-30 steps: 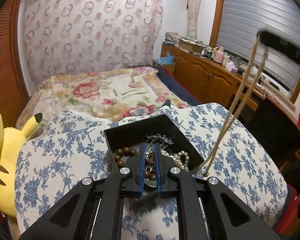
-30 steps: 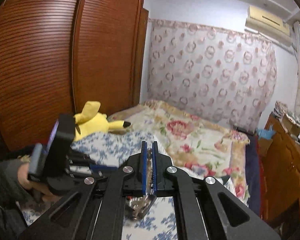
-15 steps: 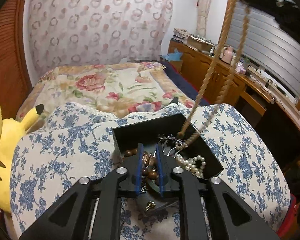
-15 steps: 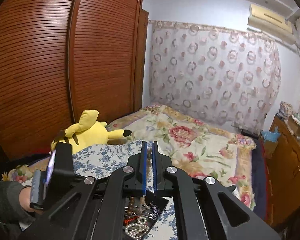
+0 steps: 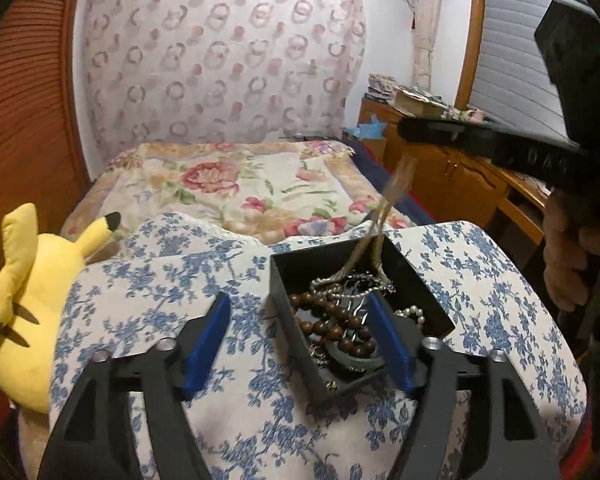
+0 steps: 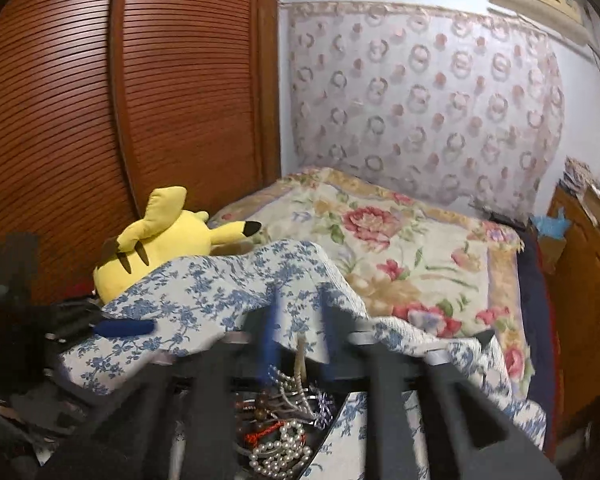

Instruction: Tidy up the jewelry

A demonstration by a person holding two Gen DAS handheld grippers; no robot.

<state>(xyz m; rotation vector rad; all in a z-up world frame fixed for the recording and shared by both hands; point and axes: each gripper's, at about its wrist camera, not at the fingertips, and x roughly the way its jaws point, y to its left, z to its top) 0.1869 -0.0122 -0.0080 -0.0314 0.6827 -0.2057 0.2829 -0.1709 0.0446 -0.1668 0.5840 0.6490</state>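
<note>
Black box [image 5: 296,280], blue-floral white cloth [image 5: 480,288], yellow plush [image 5: 32,300].

Blue-floral cushion [image 5: 148,304], black jewelry box [image 5: 288,300] on it

dim, warm indoor light, soft shadows, no glare. strong fisheye bending and dark vignetting at corners. heavy motion blur across right gripper [image 6: 296,344]; left wrist view sharper, hanging chain [image 5: 396,188] smeared.

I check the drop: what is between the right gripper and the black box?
A blurred tan necklace hangs from the right gripper into the box, in the left wrist view. The jaws are opening around it.
</note>
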